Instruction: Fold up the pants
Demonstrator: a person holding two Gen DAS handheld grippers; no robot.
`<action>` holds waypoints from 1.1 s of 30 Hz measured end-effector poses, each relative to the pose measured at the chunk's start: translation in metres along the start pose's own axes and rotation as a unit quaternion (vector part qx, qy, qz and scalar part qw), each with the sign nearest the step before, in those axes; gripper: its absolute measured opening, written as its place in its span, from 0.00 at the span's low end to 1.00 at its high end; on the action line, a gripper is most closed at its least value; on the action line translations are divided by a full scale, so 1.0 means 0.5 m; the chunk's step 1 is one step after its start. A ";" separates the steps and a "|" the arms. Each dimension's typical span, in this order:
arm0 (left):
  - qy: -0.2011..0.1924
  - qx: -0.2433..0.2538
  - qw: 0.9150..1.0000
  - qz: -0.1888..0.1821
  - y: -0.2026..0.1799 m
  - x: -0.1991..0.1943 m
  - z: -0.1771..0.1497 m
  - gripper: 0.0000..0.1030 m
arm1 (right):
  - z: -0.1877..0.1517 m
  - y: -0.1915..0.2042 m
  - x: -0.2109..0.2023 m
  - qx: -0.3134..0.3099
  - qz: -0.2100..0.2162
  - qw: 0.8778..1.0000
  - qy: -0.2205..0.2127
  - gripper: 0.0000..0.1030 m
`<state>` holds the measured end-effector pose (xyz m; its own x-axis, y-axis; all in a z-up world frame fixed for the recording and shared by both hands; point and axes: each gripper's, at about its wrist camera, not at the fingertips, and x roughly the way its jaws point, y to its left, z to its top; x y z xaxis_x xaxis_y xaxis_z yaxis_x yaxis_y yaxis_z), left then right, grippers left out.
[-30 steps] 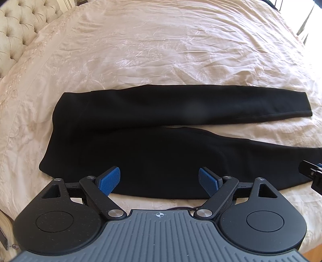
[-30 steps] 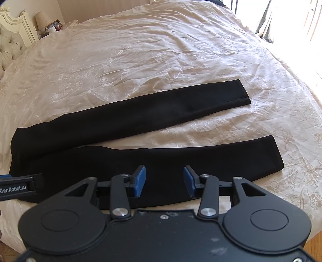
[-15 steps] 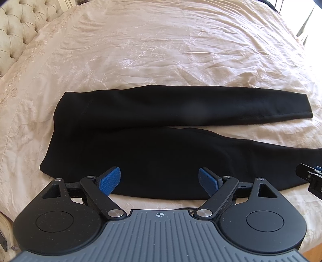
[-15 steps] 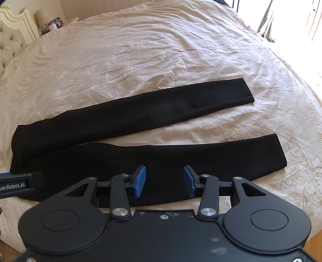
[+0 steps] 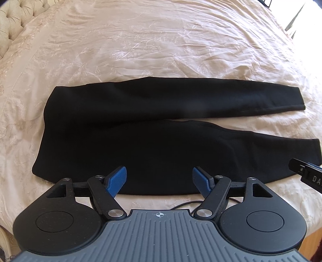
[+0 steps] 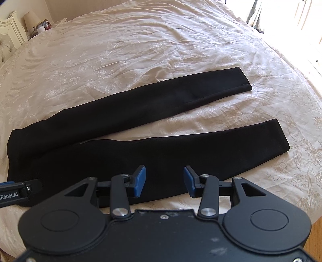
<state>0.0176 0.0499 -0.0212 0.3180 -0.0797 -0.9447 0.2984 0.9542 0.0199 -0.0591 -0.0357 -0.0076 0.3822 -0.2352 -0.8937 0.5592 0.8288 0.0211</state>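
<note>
Black pants lie flat and unfolded on the bed, waistband toward the left, 2 legs running rightward. The far leg lies straight; the near leg angles away from it, so a wedge of bedspread shows between them, widening toward the hems. Both hems lie flat, well apart from each other.

The left claw hangs over the near edge of the pants at the seat and upper thigh. Its jaws stand wide apart, with nothing between the blue pads. Whether they touch the fabric cannot be told.

The right claw hangs over the near edge of the near leg, around mid-length. Its jaws stand moderately apart, narrower than the left, and grip nothing.

Each claw's tip shows at the edge of the other's view.

The bed carries a cream embroidered bedspread, lightly wrinkled. A tufted headboard stands at the left. A lamp stands beyond the bed's far left corner.
</note>
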 end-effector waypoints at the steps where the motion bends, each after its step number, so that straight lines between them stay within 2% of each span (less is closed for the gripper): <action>1: 0.000 0.002 1.000 -0.001 0.006 0.002 0.002 0.69 | -0.003 0.006 0.000 0.002 -0.004 1.000 -0.001 0.43; 9: 0.001 0.014 1.000 -0.010 0.049 0.016 -0.002 0.69 | -0.027 0.054 -0.012 0.023 -0.019 0.999 -0.021 0.43; 13: -0.042 0.034 0.998 -0.025 0.066 0.022 -0.015 0.69 | -0.043 0.066 -0.028 0.040 -0.050 0.997 -0.046 0.42; 16: -0.073 0.064 0.995 -0.012 0.069 0.038 -0.034 0.69 | -0.055 0.052 -0.026 0.058 -0.064 0.995 -0.047 0.42; 18: -0.072 0.088 0.993 -0.001 0.068 0.060 -0.048 0.69 | -0.064 0.031 -0.015 0.073 -0.060 0.995 -0.030 0.42; 19: -0.068 0.098 0.993 0.002 0.067 0.071 -0.056 0.66 | -0.066 0.017 -0.005 0.083 -0.053 0.995 -0.014 0.42; 21: -0.057 0.120 0.991 -0.005 0.066 0.095 -0.076 0.53 | -0.072 -0.014 0.023 0.101 -0.030 0.994 0.025 0.40; 22: -0.047 0.127 0.991 -0.013 0.064 0.104 -0.089 0.50 | -0.076 -0.029 0.033 0.111 -0.029 0.993 0.035 0.35; 26: -0.024 0.152 0.988 -0.034 0.046 0.138 -0.130 0.47 | -0.090 -0.090 0.063 0.130 -0.039 0.989 0.051 0.37; 28: -0.025 0.171 0.985 -0.029 0.031 0.152 -0.149 0.47 | -0.092 -0.119 0.075 0.140 -0.037 0.988 0.060 0.37; 31: -0.027 0.211 0.977 0.009 0.005 0.183 -0.172 0.45 | -0.085 -0.165 0.097 0.143 -0.042 0.986 0.069 0.38; 33: -0.028 0.221 0.975 0.024 -0.002 0.201 -0.177 0.45 | -0.079 -0.196 0.111 0.142 -0.035 0.987 0.073 0.38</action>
<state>-0.0305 0.0666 -0.1453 0.3860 -0.0657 -0.9202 0.6368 0.7406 0.2142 -0.1217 -0.1099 -0.0769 0.2371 -0.1942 -0.9519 0.7717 0.6329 0.0631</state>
